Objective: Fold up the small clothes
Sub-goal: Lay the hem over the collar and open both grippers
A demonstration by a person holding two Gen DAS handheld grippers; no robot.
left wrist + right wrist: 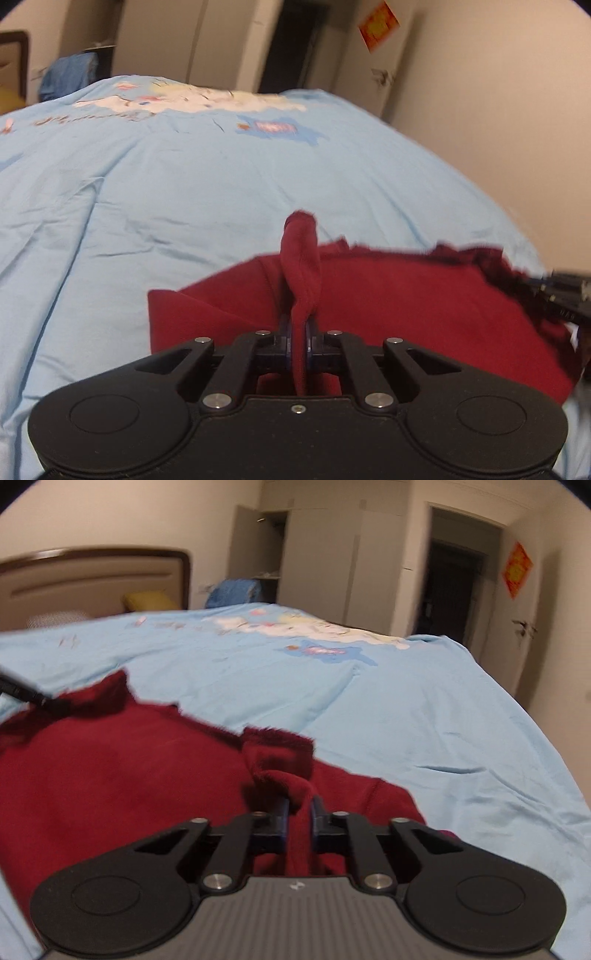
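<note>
A pale-blue bedspread (184, 184) carries a soft, limp red garment (406, 306). It is pinched at its edge by the left gripper (299, 339) and right gripper (299, 819); hems are judged the best holds.

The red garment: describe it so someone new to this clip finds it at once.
Start from the bed's light blue cover. On its near side lies the red garment, pinched at two spots by the left gripper and right gripper. It is the only dark red cloth on the pale cover.
</note>
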